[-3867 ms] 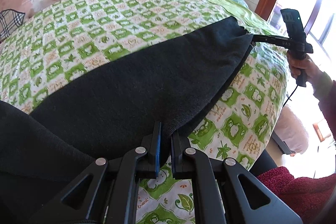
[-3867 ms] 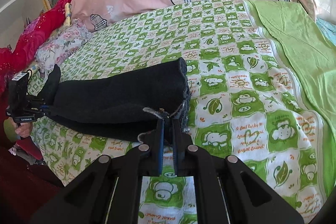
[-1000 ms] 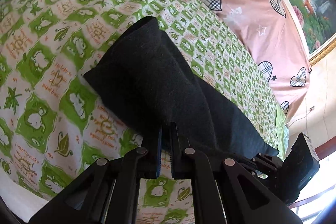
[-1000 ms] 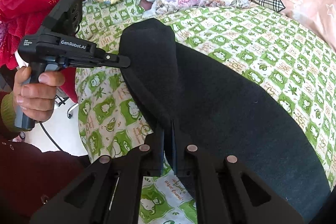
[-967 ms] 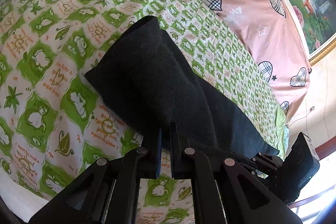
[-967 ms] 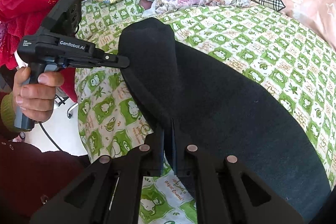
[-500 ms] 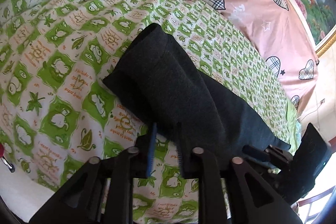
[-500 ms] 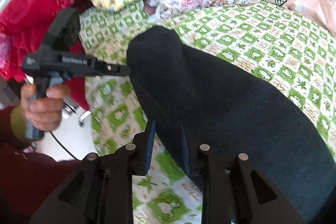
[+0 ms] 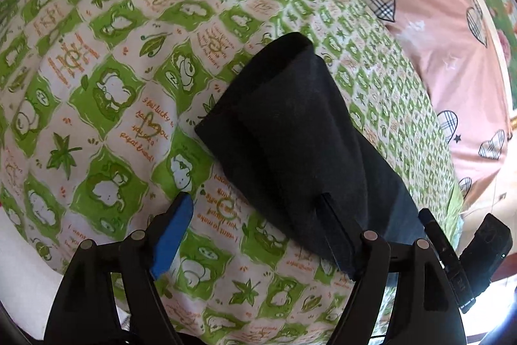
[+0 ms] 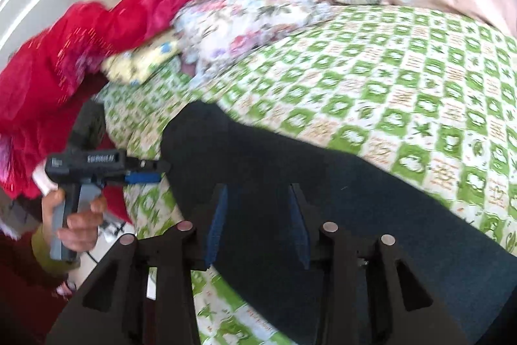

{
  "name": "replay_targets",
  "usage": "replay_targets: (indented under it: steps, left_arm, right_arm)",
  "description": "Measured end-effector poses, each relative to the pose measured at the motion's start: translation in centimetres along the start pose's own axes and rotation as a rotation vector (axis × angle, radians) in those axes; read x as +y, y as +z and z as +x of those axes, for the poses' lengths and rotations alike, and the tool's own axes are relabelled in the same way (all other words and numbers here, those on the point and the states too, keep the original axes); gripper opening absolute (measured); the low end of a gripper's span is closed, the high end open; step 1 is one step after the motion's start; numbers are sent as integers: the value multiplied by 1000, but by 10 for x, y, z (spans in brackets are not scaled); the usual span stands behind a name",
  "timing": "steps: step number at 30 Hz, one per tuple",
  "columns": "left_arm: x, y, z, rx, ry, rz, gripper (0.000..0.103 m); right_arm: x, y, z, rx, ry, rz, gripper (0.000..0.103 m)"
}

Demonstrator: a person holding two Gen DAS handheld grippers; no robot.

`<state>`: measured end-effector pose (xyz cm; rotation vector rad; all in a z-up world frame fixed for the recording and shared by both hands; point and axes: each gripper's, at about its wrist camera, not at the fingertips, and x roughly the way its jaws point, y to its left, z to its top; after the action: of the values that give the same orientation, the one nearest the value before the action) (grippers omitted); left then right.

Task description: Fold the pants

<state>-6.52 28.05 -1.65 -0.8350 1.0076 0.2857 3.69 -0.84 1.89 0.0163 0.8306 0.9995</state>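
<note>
The black pants [image 9: 290, 125] lie folded lengthwise on the green-and-white checked bedspread [image 9: 106, 92]; they also fill the lower middle of the right wrist view [image 10: 323, 183]. My left gripper [image 9: 255, 202] is open and empty, its jaws wide apart at the near edge of the pants. It also shows from the side in the right wrist view [image 10: 155, 172]. My right gripper [image 10: 258, 193] is open and empty just above the pants. Its body shows at the lower right of the left wrist view [image 9: 465, 257].
A pink quilt with plaid hearts [image 9: 436, 21] lies along the far side of the bed. A floral pillow [image 10: 258, 12] and red bedding [image 10: 80, 54] are piled at the head. The bed's near edge [image 9: 19, 267] drops to the floor.
Both grippers have opened and let go of the pants. Both have drawn back and lifted a little. The pants now rest flat on the bed.
</note>
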Motion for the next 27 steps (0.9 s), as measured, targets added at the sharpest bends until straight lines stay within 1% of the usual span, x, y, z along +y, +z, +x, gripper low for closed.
replay_targets:
  steps: [3, 5, 7, 9, 11, 13, 15, 20, 22, 25, 27]
  left_arm:
    - [3, 7, 4, -4, -10, -23, 79]
    - [4, 10, 4, -15, -14, -33, 79]
    - [4, 14, 3, -42, -7, -30, 79]
    - [3, 15, 2, -69, 8, -4, 77]
    - [1, 15, 3, -75, 25, 26, 72]
    - [3, 14, 6, -72, 28, 47, 65]
    - [4, 13, 9, -73, 26, 57, 65]
    - [4, 14, 13, -80, 20, 80, 64]
    - [4, 15, 15, -84, 17, 81, 64]
    - [1, 18, 19, -91, 23, 84, 64]
    - [-4, 20, 23, -96, 35, 94, 63]
  right_arm:
    - [-19, 11, -1, -11, -41, 49, 40]
    - [-35, 20, 0, -21, -44, 81, 40]
    - [-49, 30, 6, -5, -56, 108, 40]
    - [-57, 36, 15, 20, -73, 107, 40]
    - [-63, 41, 27, 57, -72, 92, 40]
    - [-66, 44, 42, 105, -80, 67, 40]
    - [-68, 44, 55, 153, -80, 42, 40]
    - [-64, 37, 89, 315, -90, -63, 40]
    - [-61, 35, 95, 347, -88, -106, 40]
    - [-64, 39, 99, 402, -61, -111, 39]
    - [-62, 39, 101, 429, -48, -134, 33]
